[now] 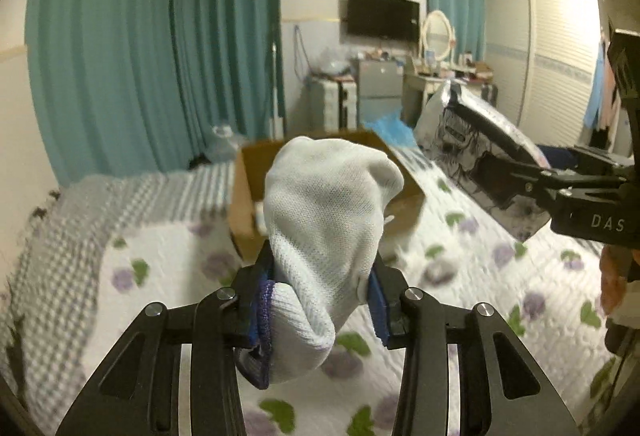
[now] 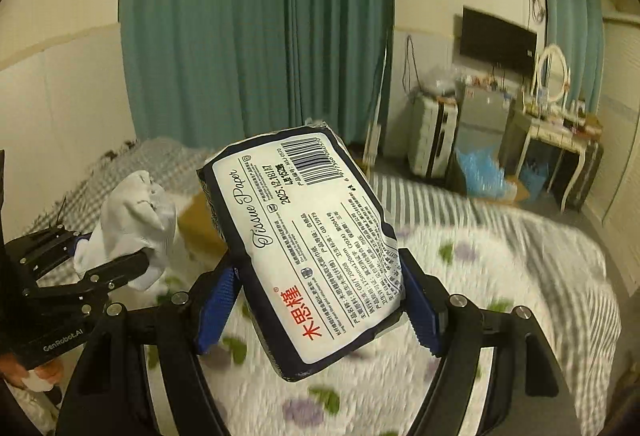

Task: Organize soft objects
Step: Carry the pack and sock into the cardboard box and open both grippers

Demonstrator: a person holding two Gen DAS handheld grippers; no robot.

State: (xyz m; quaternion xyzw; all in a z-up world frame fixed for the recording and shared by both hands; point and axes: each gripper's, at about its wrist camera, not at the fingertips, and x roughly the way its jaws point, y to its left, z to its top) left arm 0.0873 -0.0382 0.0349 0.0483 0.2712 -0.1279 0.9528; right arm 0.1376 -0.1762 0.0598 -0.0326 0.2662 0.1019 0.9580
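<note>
Left wrist view: left gripper (image 1: 322, 286) is clamped on a white sock (image 1: 326, 220), which bulges up between its blue pads and hides most of the box (image 1: 244, 196) behind it. That open cardboard box sits on the bed (image 1: 480, 276), and something pale lies inside it. To the right of the box and higher, the right gripper (image 1: 520, 172) holds the pack (image 1: 480, 152) in the air.

Right wrist view: right gripper (image 2: 320, 300) is clamped across the tissue pack (image 2: 304, 248), label up, tilted, its far end pointing toward the box (image 2: 200, 228), of which only a brown corner shows. Left of the box the left gripper (image 2: 132, 264) carries the sock (image 2: 136, 224) above the bed (image 2: 500, 276).

Judging from this, both items are on their way to the box. To do it well, I would bring one gripper over the opening at a time, so they do not meet above it. The sock is limp and may cling to the pads, so lower it inside the walls before letting go. The pack is slippery film; level it and set it down flat rather than dropping it.
</note>
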